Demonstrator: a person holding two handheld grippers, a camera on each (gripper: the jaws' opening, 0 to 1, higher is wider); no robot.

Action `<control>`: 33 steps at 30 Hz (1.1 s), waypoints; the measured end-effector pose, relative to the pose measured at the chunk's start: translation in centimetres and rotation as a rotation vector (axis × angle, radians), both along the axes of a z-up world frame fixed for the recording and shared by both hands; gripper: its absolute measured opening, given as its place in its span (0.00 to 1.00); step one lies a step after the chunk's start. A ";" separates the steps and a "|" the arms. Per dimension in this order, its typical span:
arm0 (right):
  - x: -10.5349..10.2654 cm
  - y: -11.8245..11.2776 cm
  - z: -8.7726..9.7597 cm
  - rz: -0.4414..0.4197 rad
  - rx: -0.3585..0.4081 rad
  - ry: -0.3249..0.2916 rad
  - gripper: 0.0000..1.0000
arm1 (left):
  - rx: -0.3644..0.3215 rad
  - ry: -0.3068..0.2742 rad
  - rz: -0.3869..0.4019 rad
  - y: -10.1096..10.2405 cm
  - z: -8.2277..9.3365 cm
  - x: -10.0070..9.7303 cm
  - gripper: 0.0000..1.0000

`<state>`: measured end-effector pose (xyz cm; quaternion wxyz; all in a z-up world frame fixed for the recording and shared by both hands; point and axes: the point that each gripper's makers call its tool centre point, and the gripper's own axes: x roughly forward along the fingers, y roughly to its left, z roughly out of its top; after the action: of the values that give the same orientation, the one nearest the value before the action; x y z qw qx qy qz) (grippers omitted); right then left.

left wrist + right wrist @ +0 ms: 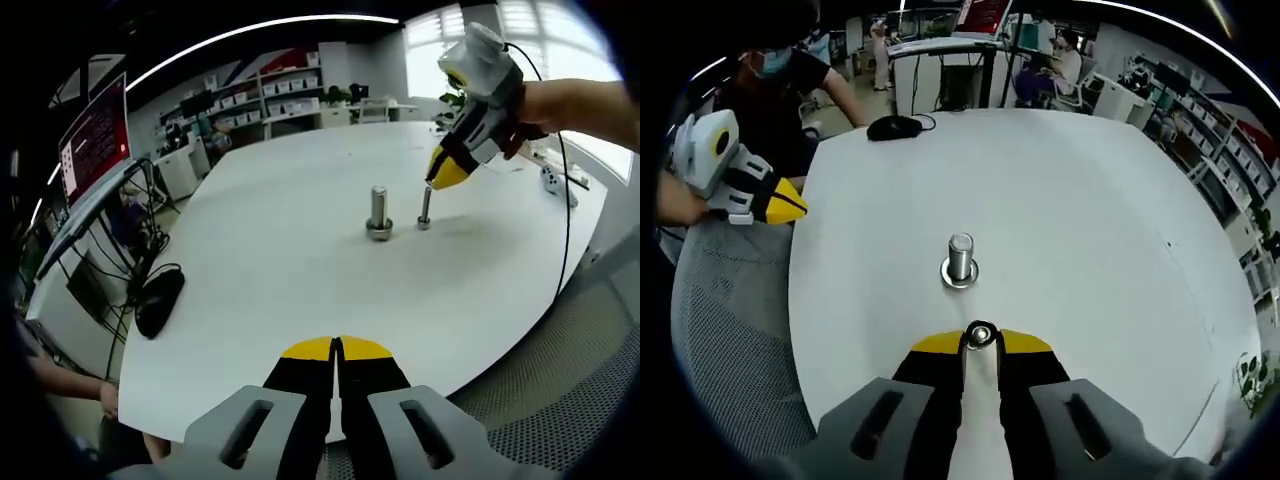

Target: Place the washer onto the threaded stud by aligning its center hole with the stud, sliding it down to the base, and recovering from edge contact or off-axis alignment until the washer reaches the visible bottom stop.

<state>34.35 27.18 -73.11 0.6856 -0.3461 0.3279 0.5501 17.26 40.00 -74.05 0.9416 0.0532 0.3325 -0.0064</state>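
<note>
A thick threaded stud (378, 205) stands upright mid-table with a wide metal ring (378, 231) at its base; the right gripper view shows the stud (960, 255) and the ring (959, 274) too. Just right of it rises a thinner stud (425, 208). My right gripper (440, 180) touches this thin stud's top from above. Between its yellow tips sits a small round ring, apparently the washer (980, 335), and my right gripper (980, 342) is shut on it. My left gripper (337, 350) hangs shut and empty over the near table edge, also visible as the left gripper (790, 205).
The white table (280, 250) is wide and bare around the studs. A black mouse (158, 298) lies near its left edge, beside a monitor (95, 140). Mesh chair fabric (730, 330) lies beside the table. A person in dark clothes (780, 80) stands behind the left gripper.
</note>
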 end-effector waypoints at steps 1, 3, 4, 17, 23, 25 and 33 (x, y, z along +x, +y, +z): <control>0.0 0.0 0.0 0.001 -0.003 0.001 0.14 | 0.000 -0.001 0.000 0.0 0.0 0.0 0.00; 0.0 0.0 -0.1 0.003 -0.009 0.005 0.14 | 0.000 -0.002 0.000 0.0 0.0 0.0 0.00; 0.0 0.0 -0.1 0.004 -0.012 0.007 0.14 | 0.000 -0.002 0.000 0.0 0.0 0.0 0.00; -0.1 -0.1 -0.6 0.032 -0.055 0.014 0.14 | -0.001 -0.004 0.000 0.0 0.1 0.0 0.00; -0.1 -0.1 -0.9 0.035 -0.067 0.020 0.14 | 0.000 -0.005 0.001 0.0 0.1 0.0 0.00; -0.1 0.0 -1.1 0.038 -0.074 0.019 0.14 | 0.000 -0.005 0.000 0.0 0.1 0.0 0.00; 0.1 0.1 -1.0 0.040 -0.079 0.016 0.14 | 0.000 -0.004 -0.001 0.0 0.0 0.0 0.00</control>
<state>34.43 27.27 -74.12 0.6575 -0.3748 0.3478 0.5534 17.28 39.99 -74.01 0.9423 0.0534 0.3305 -0.0066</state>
